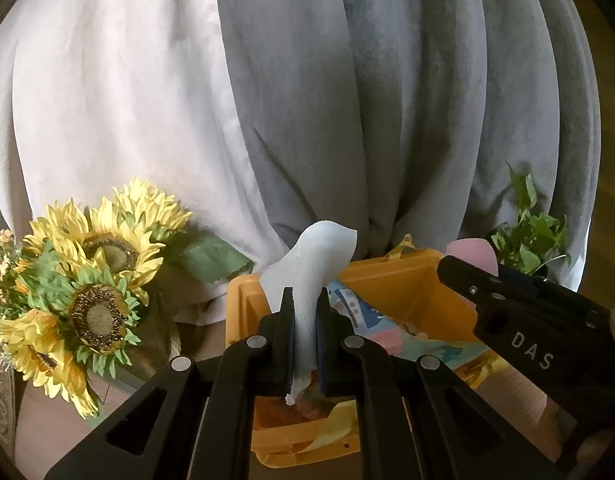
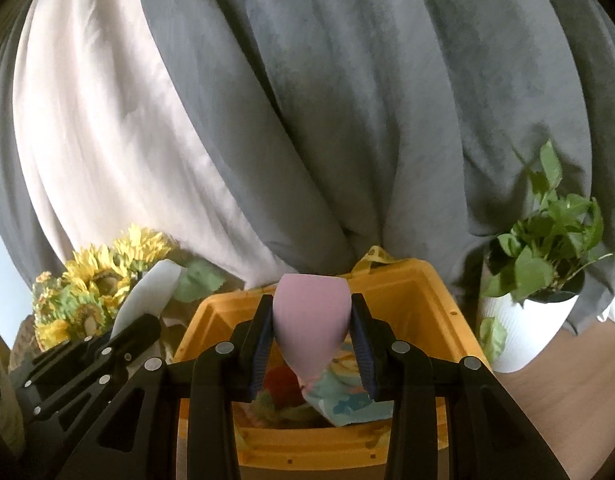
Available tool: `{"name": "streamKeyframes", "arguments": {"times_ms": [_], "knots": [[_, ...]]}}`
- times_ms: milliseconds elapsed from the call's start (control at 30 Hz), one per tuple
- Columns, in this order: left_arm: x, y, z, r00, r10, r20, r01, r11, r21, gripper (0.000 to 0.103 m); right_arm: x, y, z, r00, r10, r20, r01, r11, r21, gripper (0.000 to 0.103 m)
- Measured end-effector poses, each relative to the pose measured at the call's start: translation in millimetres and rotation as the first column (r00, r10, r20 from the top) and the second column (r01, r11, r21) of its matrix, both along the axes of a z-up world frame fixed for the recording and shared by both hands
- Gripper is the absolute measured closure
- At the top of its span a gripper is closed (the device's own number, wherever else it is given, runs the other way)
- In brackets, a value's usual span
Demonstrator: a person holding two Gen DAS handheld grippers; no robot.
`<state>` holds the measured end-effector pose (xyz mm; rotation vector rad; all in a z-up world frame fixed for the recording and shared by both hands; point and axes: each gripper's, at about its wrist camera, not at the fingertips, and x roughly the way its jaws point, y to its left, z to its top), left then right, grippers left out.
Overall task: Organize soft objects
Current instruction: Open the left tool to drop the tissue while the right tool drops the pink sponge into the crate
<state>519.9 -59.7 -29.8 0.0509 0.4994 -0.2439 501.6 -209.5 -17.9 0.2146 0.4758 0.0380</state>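
Note:
My left gripper (image 1: 304, 312) is shut on a pale blue sock (image 1: 313, 256) that stands up between its pads, above the near left part of a yellow bin (image 1: 403, 284). In the right wrist view, my right gripper (image 2: 312, 332) is shut on a pink soft piece (image 2: 311, 316), held over the same yellow bin (image 2: 419, 300). Colourful cloths (image 2: 347, 396) and a red soft item (image 2: 279, 384) lie inside the bin. The left gripper with the blue sock (image 2: 147, 300) shows at the left of the right wrist view; the right gripper's body (image 1: 527, 320) with the pink piece (image 1: 471, 254) shows at the right of the left wrist view.
A bunch of artificial sunflowers (image 1: 91, 280) stands left of the bin. A green plant in a white ribbed pot (image 2: 523, 320) stands to its right. Grey and white curtains (image 2: 307, 120) hang close behind. Wooden floor (image 2: 567, 380) lies to the right.

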Motion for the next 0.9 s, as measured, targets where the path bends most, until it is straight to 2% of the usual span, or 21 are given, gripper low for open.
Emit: {"name": "streamKeyframes", "arguments": {"times_ms": [533,567,633,667,700,900], "knots": [[25,-5,-30,0.997,-0.018,-0.070,0.019,1.000,0.017,0.092,31,2,-32,0.996,0.016,-0.089,-0.016,1.000,0.006,0.064],[26,-6,-31,0.997,-0.022,-0.078,0.024,0.999,0.021,0.090,33,1,-34,0.995,0.018,-0.097,-0.017,1.000,0.010,0.064],[29,-7,-37,0.994,-0.023,-0.106,0.026,0.999,0.021,0.068,36,0,-38,0.993,0.036,-0.116,-0.034,0.999,0.022,0.061],[30,-5,-38,0.994,-0.017,-0.111,0.019,1.000,0.023,0.064,38,0,-40,0.990,0.049,-0.132,-0.045,0.999,0.030,0.048],[31,-5,-39,0.993,-0.016,-0.115,0.018,1.000,0.024,0.057,39,0,-42,0.988,0.054,-0.143,-0.049,0.998,0.036,0.046],[25,-2,-38,0.995,-0.001,-0.103,0.003,1.000,0.024,0.056,31,-12,-44,0.989,-0.018,-0.147,0.024,0.999,0.040,0.042]]}}
